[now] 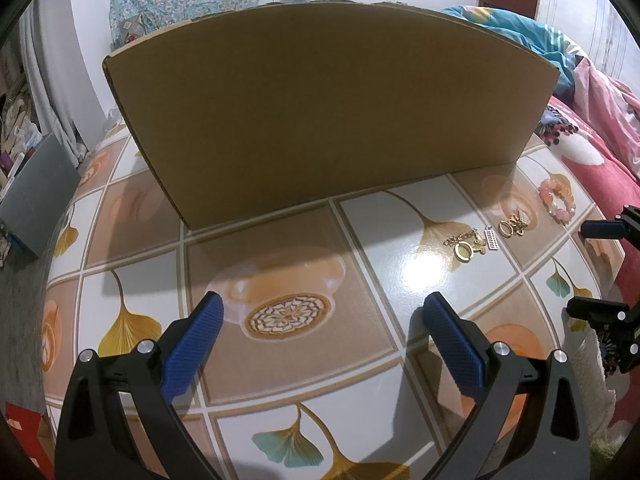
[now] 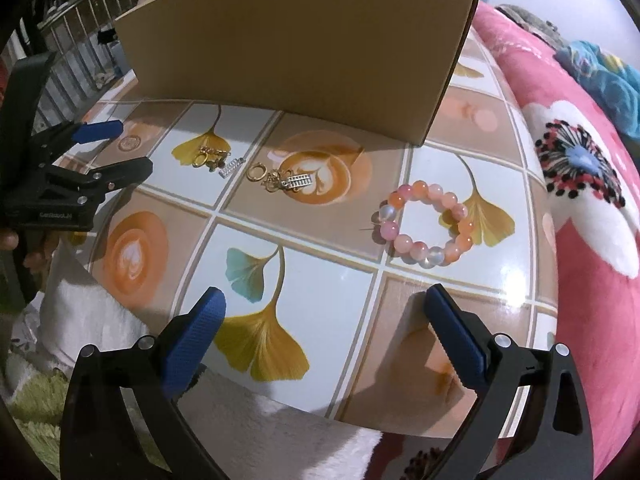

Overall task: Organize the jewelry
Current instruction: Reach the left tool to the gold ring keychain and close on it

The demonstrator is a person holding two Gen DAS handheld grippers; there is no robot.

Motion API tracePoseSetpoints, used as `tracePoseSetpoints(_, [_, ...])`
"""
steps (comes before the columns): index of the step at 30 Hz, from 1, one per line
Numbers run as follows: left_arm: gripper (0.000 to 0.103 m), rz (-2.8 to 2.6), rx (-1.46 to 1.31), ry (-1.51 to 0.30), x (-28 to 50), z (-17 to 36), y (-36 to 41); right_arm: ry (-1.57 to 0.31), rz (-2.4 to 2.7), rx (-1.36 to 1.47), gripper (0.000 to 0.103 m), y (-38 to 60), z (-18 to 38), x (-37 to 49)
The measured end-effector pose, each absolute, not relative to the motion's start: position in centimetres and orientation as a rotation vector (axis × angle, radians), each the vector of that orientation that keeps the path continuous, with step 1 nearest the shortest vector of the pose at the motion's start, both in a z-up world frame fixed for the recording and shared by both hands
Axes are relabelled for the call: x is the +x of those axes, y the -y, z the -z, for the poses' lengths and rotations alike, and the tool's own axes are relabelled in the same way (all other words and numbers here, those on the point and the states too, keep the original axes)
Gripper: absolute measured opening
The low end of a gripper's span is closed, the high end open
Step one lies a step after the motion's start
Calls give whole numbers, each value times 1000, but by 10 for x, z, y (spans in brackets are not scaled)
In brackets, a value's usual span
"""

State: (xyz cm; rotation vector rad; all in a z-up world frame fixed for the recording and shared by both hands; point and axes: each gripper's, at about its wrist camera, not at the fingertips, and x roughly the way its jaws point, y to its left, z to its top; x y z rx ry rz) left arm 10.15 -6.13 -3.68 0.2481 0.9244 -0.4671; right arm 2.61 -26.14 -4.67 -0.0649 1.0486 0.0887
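Right wrist view: one bead bracelet (image 2: 424, 224), two gold earrings (image 2: 276, 178), both grippers (image 2: 324, 332) spread, empty.

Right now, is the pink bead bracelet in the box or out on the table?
Out. The pink bead bracelet lies flat on the table, in front of the cardboard box, apart from it, untouched by either tongs.

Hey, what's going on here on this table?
A person holds two blue-padded grippers above a tiled-pattern table, both open and empty. The left gripper and right gripper touch nothing. A pink beaded bracelet and two gold earring clusters lie in front of an upright brown cardboard box. Sorting hasn't started.
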Motion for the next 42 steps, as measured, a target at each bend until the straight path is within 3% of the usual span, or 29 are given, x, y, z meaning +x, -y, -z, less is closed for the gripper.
tracePoseSetpoints(11, [98,488,236,-919,98,34,54,-1023,-62,-67,95,253,43,13])
tracePoseSetpoints(16, [95,563,193,-839,83,18,53,-881,-115,-29,95,244,25,0])
tracePoseSetpoints(19, [85,623,195,-796,76,8,63,-853,-135,-30,83,235,25,-1])
tracePoseSetpoints(24, [58,702,215,-814,77,7,86,-852,-137,34,56,234,33,4])
tracePoseSetpoints(27, [45,737,211,-849,81,11,95,-848,-140,83,48,240,37,6])
tracePoseSetpoints(33, [24,735,271,-907,88,24,116,-829,-155,103,47,242,39,9])
tracePoseSetpoints(42, [20,735,404,-884,84,25,138,-808,-157,120,46,247,38,5])
